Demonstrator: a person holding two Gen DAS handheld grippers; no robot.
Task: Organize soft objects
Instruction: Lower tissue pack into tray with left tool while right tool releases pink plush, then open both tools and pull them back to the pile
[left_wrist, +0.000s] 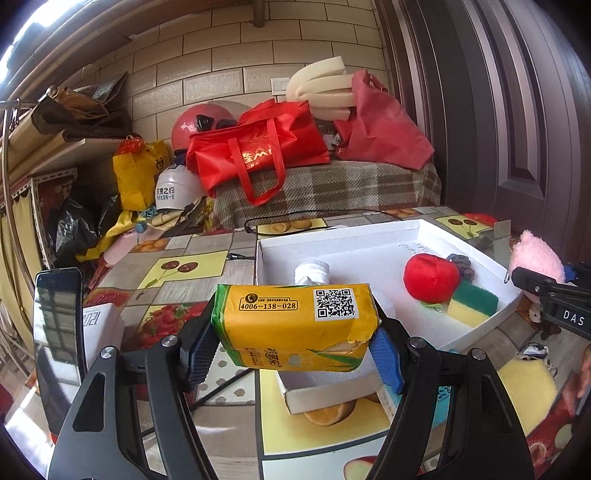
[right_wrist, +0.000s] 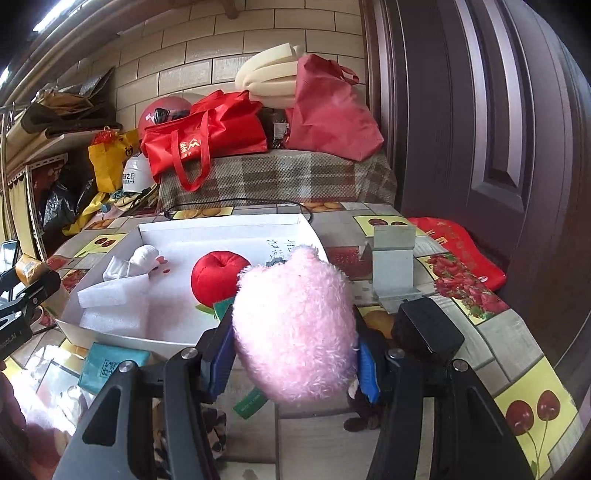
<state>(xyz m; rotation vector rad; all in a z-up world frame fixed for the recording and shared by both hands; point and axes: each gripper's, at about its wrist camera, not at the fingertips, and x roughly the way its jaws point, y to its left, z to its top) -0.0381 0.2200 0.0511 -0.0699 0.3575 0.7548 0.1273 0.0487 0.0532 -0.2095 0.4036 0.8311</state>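
Left gripper (left_wrist: 295, 354) pinching a yellow tissue pack (left_wrist: 295, 325) by its two ends between the blue pads (left_wrist: 386, 360), pack held level above the near-left corner of the white box (left_wrist: 332, 236), off the counter (left_wrist: 177, 269). Pack wrapper torn at lower right edge; its underside not visible. Right gripper (right_wrist: 291, 358) clamped on a pink plush (right_wrist: 295, 328), plush bulging up and forward past the pads, held over the counter just beside the box's near-right corner. In the left view the plush (left_wrist: 537, 256) and the right gripper's tip show at the right edge, cut off. Inside the box: red plush apple (left_wrist: 430, 275) near the middle, green-yellow sponge (left_wrist: 472, 302) touching the apple on its near-right side, a grey knitted item (left_wrist: 461, 264) behind the apple, partly hidden, hard to make out. White sock roll (left_wrist: 312, 271) at the box's left, partly hidden by the pack in the left view; white foam sheets (right_wrist: 110, 299) in the near-left corner in the right view. Teal packet (right_wrist: 110, 363) on the counter touching the box's near wall, partly under the right gripper. Dark fuzzy thing under the plush, mostly hidden, can't tell what. Black block (right_wrist: 426, 328) just right of the right gripper. Grey stand (right_wrist: 391, 262) on the counter right of the box. Phone (left_wrist: 59, 332) upright at left, cut off by the gripper frame.
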